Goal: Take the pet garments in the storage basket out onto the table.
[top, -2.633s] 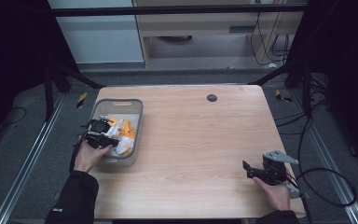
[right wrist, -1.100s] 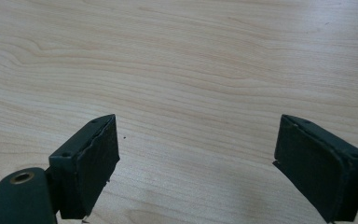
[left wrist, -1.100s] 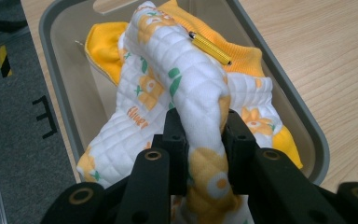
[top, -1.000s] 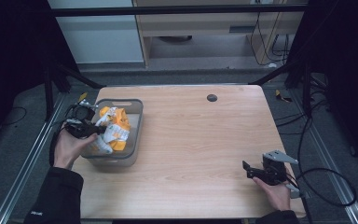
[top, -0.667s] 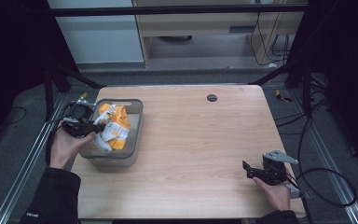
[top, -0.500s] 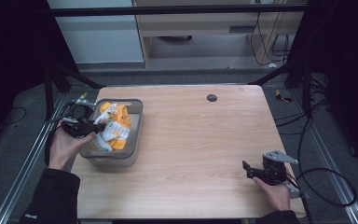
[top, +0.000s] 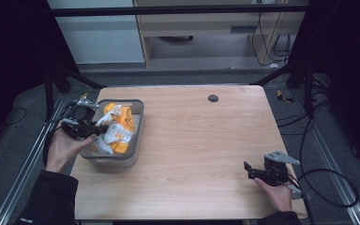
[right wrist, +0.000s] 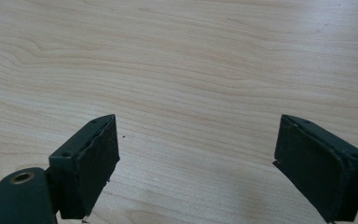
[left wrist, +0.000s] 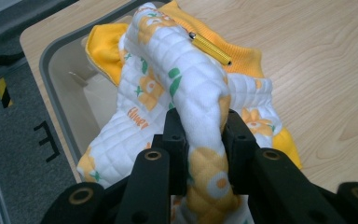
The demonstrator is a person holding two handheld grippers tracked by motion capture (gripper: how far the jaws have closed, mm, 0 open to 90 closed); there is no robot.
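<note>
1. Left gripper (top: 86,127): jaws clamping a fold of the quilted garment (left wrist: 191,102), a white cloth with yellow flower print, at the left wall of the grey bin (top: 138,122).
2. Garment: its gripped fold is running straight ahead from the jaws, long axis in line with them; the bulk is lying in the bin, toward the desk (top: 201,140) centre from the left gripper.
3. Yellow zipper pull (left wrist: 209,48): sitting atop the fold, beyond the jaws.
4. Right gripper (top: 262,172): jaws standing wide apart, gripping nothing, over bare desk at the near right corner, well apart from the bin.
5. Nearer hand: the left; lifting out appears to fall to it.
</note>
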